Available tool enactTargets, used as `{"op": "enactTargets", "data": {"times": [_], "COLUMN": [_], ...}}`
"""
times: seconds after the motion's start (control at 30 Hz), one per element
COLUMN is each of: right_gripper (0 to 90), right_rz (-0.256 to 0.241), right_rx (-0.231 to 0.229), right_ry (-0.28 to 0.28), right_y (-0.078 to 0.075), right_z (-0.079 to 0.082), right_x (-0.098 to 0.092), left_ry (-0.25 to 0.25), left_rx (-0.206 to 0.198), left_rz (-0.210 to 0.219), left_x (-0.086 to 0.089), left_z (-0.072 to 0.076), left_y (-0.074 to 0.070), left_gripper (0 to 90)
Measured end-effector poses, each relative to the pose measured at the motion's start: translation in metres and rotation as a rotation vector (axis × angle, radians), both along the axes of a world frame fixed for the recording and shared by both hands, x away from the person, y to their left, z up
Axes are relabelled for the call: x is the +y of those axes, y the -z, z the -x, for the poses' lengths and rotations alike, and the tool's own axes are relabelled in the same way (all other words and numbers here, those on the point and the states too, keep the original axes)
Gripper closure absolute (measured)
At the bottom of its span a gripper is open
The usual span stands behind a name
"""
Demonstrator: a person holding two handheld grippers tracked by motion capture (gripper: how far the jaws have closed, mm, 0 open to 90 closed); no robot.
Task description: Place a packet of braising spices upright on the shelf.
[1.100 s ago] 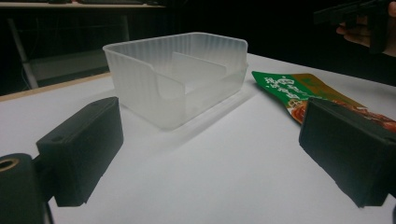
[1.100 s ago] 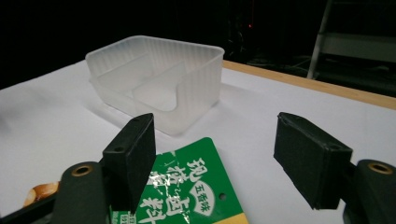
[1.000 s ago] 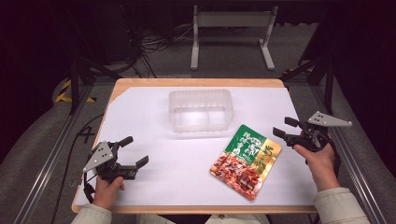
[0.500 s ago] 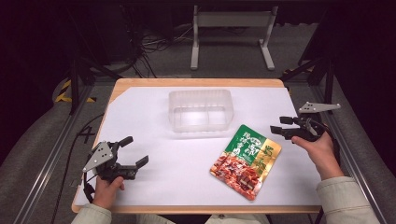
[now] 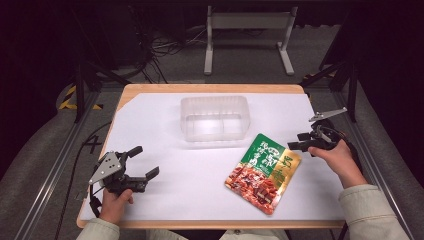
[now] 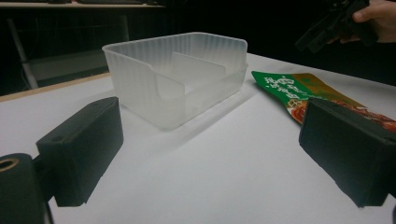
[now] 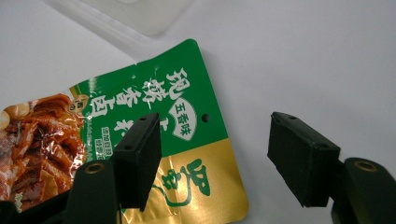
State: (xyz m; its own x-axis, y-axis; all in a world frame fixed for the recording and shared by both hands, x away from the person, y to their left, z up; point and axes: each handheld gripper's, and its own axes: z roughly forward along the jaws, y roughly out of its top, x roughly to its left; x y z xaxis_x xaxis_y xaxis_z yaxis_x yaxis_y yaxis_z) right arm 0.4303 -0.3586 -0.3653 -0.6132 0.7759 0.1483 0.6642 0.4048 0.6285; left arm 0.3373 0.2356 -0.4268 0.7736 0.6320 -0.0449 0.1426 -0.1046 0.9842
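Right gripper [image 5: 301, 145] just moved in over snack bag [image 5: 263, 171], jaws wide, empty; prob. grab next. Left gripper [image 5: 141, 161] same spot, wide, empty.

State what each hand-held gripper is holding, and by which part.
Nothing is held. The left hand-held gripper is open over bare table; the right hand-held gripper is open above the pouch corner.

The left hand [image 5: 114, 202] comes in from the near edge, sleeve at the wrist, and holds the left gripper [image 5: 142, 162] low over the surface with its fingers [image 6: 79, 151] spread wide apart, gripping nothing. Well across from it, the right hand [image 5: 336, 156] holds the right gripper [image 5: 295, 147] raised and pointing inward. Its fingers [image 7: 138, 158] are also parted, with nothing between them.
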Motion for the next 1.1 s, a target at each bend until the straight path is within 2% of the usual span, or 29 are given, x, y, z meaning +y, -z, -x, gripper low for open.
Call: {"op": "enactTargets", "data": {"times": [0.13,0.5,1.1], "right_gripper": [33.4,33.3,33.0], "right_rz": [0.002,0.013,-0.002], "right_rx": [0.041,0.09,0.153], "right_ry": [0.003,0.009,-0.013], "right_y": [0.008,0.03,0.041], "right_z": [-0.004,-0.005,-0.005], "right_x": [-0.002,-0.002,-0.002], "left_ry": [-0.001,-0.003,-0.003], "left_rx": [0.001,-0.002,-0.002], "left_rz": [0.0,0.003,0.0], "left_x": [0.0,0.0,0.0], "left_z": [0.0,0.0,0.0], "left_y": [0.0,0.0,0.0], "left_gripper": [7.1,7.1,7.2]}}
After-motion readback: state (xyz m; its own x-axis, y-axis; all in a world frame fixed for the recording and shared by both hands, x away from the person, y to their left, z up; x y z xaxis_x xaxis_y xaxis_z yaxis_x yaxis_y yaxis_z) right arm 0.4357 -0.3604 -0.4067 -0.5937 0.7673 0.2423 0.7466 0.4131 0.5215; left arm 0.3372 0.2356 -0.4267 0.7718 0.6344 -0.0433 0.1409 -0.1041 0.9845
